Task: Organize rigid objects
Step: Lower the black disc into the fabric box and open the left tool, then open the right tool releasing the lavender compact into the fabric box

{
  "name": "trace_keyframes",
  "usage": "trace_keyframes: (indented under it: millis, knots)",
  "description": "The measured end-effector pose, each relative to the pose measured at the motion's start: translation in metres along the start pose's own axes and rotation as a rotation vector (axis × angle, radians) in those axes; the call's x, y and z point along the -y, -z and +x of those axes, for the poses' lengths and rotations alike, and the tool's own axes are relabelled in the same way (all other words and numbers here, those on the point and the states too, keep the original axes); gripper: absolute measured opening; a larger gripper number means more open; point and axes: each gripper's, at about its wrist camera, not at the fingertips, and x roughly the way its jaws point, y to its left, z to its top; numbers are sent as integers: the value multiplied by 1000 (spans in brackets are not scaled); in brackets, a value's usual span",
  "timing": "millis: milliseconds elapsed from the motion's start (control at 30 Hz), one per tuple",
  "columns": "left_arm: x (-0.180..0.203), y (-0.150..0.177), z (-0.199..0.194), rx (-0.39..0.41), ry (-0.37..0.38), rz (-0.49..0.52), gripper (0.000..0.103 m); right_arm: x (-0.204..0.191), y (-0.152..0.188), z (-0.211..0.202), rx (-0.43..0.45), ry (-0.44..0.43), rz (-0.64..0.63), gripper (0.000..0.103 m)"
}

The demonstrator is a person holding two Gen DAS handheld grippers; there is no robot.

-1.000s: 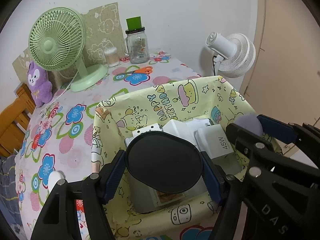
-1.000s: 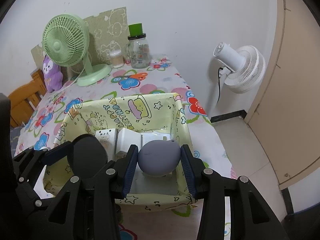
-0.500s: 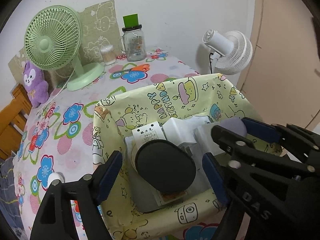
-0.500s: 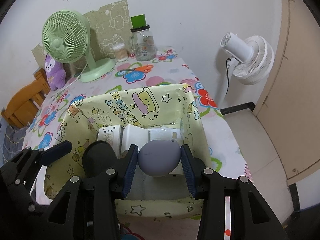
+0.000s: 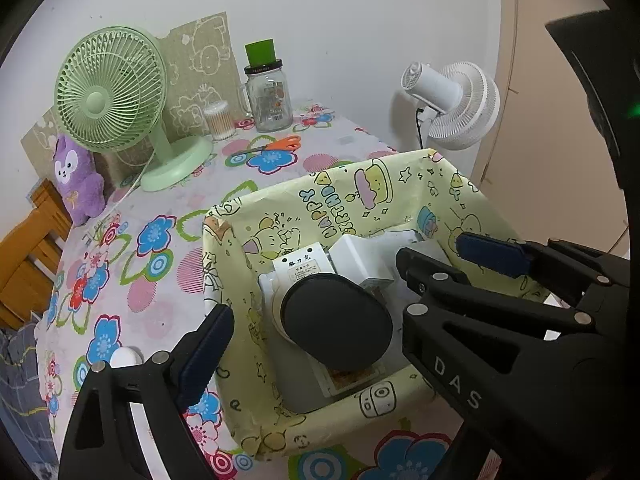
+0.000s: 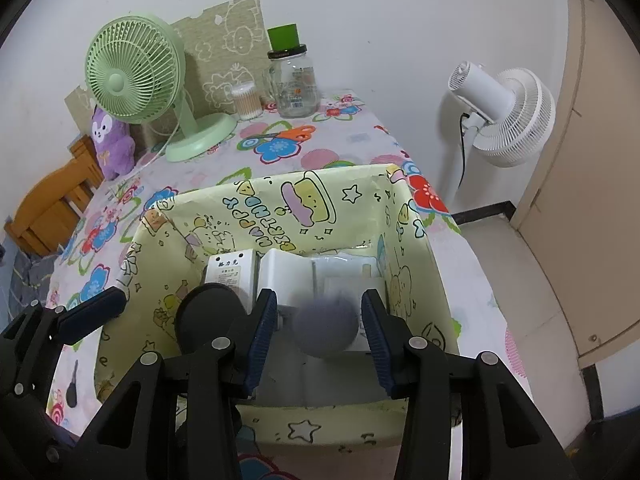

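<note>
The surface (image 6: 352, 138) wears a flowered cloth. A yellow cartoon-print bin (image 6: 304, 200) sits at its near end. Beyond the bin lie orange-handled scissors (image 6: 294, 133); farther back stand a glass jar (image 6: 294, 90), a cotton-swab tub (image 6: 248, 100), and, left of them, a green fan (image 6: 136, 76) and purple plush (image 6: 112, 144).

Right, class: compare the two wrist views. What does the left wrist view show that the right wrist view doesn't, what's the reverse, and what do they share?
Only the left wrist view shows the small white round object on the floral tablecloth. Only the right wrist view shows the blurred grey-purple rounded object between the open right hand-held gripper fingers, untouched. Both share the yellow cartoon-print basket, black oval object, green desk fan and glass jar.
</note>
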Motion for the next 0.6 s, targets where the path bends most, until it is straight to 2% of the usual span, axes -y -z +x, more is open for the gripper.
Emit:
trace_keyframes:
  millis: [167, 600]
  knots:
    - [0, 4, -9, 22, -7, 5, 96, -2, 4, -10, 26, 17, 5, 63]
    - [-4, 17, -31, 62, -6, 8, 100, -10, 17, -35, 64, 45, 19, 75]
